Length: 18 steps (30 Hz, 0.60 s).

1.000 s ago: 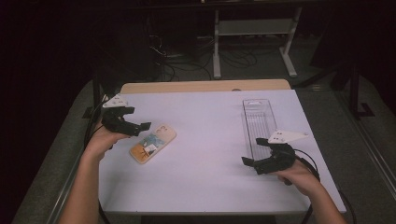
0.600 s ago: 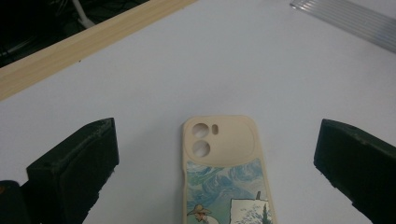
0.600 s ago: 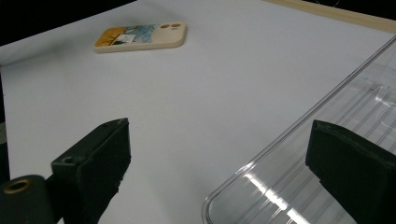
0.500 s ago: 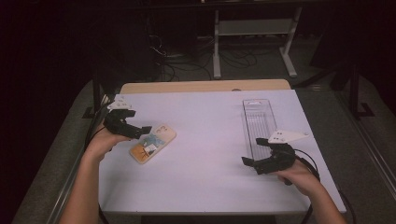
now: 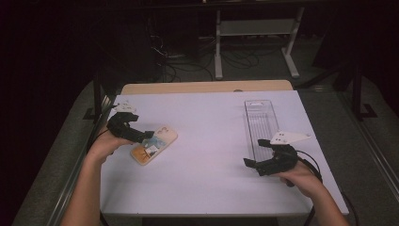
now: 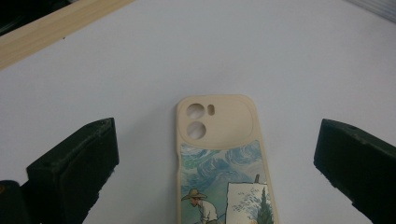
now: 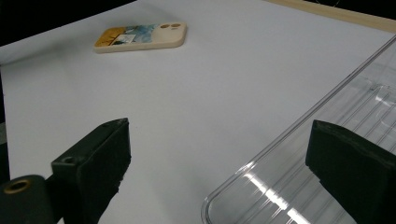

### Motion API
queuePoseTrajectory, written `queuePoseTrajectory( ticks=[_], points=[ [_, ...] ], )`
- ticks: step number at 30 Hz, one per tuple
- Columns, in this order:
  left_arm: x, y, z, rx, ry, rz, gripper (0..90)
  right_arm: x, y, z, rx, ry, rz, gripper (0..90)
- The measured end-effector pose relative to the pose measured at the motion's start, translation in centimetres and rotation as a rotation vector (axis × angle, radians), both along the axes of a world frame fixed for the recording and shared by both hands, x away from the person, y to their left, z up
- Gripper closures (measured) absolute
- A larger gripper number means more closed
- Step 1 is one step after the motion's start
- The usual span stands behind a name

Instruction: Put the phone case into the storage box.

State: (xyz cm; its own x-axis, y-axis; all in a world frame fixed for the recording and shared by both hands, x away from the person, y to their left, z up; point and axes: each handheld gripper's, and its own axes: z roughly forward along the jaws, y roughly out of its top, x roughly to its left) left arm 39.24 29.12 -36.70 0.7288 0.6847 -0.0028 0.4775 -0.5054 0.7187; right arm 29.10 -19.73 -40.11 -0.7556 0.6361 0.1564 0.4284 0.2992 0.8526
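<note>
Tongs both wide open, nothing held. Right tongs (image 5: 256, 165) near table's front right edge, beside near end of clear tray (image 5: 260, 123); right gripper view shows tray's rounded corner (image 7: 280, 186) between jaws. Left tongs (image 5: 145, 136) at left side of table (image 5: 211, 141), jaws straddling near end of phone case (image 5: 154, 144) without touching. Left gripper view reveals what high view blurs: camera cutouts at case's far end, painted figure in hat below (image 6: 222, 154). Case lies flat, printed side up, long axis diagonal, cutout end pointing away toward table's far right.
</note>
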Motion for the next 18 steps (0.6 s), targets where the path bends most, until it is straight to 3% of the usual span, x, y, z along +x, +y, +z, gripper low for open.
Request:
queuePoseTrajectory(
  ticks=[8,12,18],
  points=[
    [-0.1,-0.4,-0.7,0.003,0.032,0.006,0.0,0.0,0.0,0.0,0.000,0.000,0.001,6.2],
    [-0.1,-0.4,-0.8,0.016,0.021,-0.007,0.0,0.0,0.0,0.0,-0.001,0.001,0.001,6.2],
    [-0.4,-0.4,-1.1,0.019,0.037,-0.002,0.0,0.0,0.0,0.0,-0.001,0.000,0.001,6.2]
  ],
)
